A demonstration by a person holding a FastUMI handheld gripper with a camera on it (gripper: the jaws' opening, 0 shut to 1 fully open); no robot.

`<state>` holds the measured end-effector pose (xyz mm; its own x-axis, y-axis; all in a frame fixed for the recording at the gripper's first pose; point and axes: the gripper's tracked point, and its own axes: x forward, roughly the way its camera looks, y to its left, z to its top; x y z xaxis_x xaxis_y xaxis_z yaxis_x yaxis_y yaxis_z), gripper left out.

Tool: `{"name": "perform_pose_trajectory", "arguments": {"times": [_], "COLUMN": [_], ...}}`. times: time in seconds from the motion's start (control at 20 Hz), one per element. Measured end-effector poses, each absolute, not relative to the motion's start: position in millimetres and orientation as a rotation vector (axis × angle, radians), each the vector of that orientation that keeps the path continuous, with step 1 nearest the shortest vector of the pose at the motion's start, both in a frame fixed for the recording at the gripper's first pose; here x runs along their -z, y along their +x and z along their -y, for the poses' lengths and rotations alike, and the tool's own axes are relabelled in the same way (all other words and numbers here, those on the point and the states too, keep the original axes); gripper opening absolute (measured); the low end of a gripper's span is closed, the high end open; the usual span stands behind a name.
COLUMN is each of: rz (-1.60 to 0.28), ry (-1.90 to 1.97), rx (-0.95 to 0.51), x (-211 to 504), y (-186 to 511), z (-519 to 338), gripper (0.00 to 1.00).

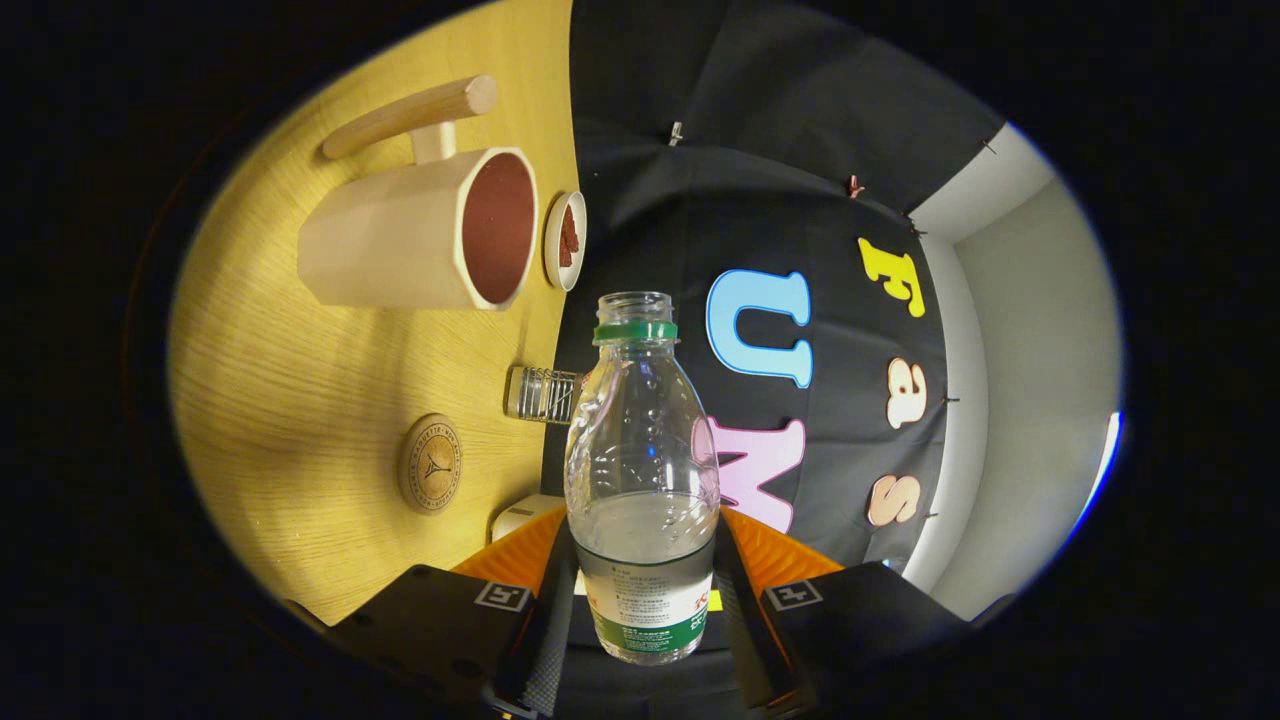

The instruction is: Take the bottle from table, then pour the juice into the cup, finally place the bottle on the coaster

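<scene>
The clear plastic bottle (641,470) with a green neck ring and a white-and-green label stood between the two fingers of the gripper (642,610), both fingers pressing on its labelled lower body, so the tongs were clenched on it; its cap was off and its mouth was open; a clear liquid filled roughly the lower third, with droplets clinging to the wall above the liquid line; the camera was rolled, so the light wooden table (300,400) appeared as a tilted plane beside the bottle, and the bottle seemed to be held clear of it, though I could not tell for certain. On the table beyond the fingers sat the large cream faceted cup (420,232) with a straight wooden handle, its inside dark reddish-brown; whether that was liquid or the cup's lining I could not tell; just beside its rim lay a small white dish (565,240) holding something reddish; nearer the bottle stood a small ribbed clear glass (543,394); nearer the fingers lay the round wooden coaster (430,463), bare on top; a small white block (525,515) sat by the fingers.
</scene>
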<state>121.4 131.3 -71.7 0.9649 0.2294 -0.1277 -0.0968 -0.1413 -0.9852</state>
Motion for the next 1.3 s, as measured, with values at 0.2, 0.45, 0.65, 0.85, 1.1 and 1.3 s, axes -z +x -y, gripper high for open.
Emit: {"name": "perform_pose_trajectory", "arguments": {"times": [0.2,0.45,0.65,0.85,1.1,1.3], "rz": [0.127,0.139,0.146,0.155,0.166,0.186], "ry": [-1.747,-1.757,-1.783,-1.815,-1.846,-1.885], "rx": [-0.295,-0.292,-0.295,-0.296,-0.303,-0.308], "x": [77.1,75.2,75.5,76.8,76.9,76.3], "y": [118.4,119.1,121.3,122.4,124.8,123.3], "z": [-136.8,-142.2,-143.3,-143.8,-147.8,-151.8], "gripper": [0.69,0.69,0.69,0.69,0.69,0.69]}}
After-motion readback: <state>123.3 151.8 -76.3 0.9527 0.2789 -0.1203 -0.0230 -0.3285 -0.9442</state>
